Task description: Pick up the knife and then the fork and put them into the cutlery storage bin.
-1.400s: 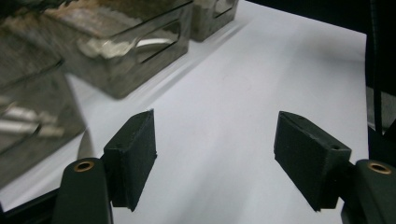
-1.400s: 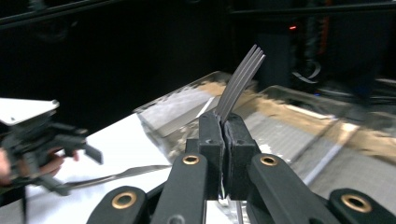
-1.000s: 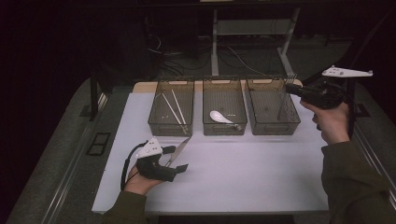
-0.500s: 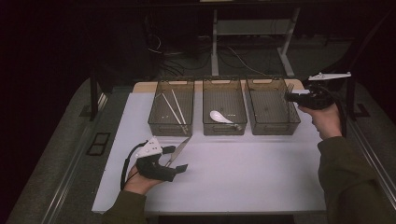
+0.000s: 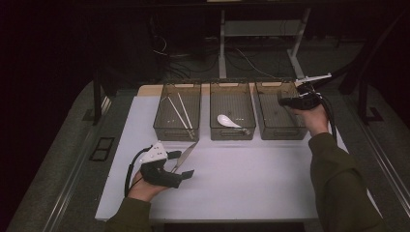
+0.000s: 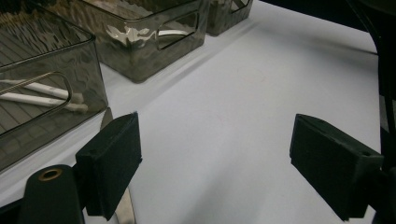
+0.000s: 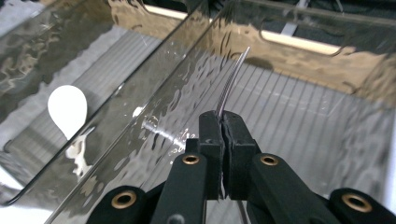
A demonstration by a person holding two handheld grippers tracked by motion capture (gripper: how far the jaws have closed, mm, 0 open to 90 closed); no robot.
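A: From the high view we see three smoky transparent plastic bins in a row on the white table point(image 5: 232, 183). The left bin point(image 5: 177, 112) holds two white chopsticks point(image 5: 180, 112), the middle bin point(image 5: 232, 112) a white ceramic spoon point(image 5: 228, 121). Our right gripper point(image 5: 285, 101) hangs over the right bin point(image 5: 280, 113), above its right wall. Our left gripper point(image 5: 183, 164) rests near the table's front, with a flat silver knife point(image 5: 185, 155) lying beside it, tip toward the left bin.

B: In the left gripper view our black jaws stand wide apart with bare table between them. The knife's point(image 6: 122, 205) blade passes just under the left jaw, and the chopsticks point(image 6: 42, 93) show through the bin wall point(image 6: 51, 100).

A: In the right gripper view our jaws are pinched tight on a thin, curved silver metal utensil point(image 7: 231, 79), seen edge-on; we cannot tell which kind. Its long axis runs up and away from the jaws, toward the bin's far wall, above the ribbed floor of the right bin point(image 7: 299, 121). The spoon point(image 7: 67, 109) lies beyond the wavy wall.
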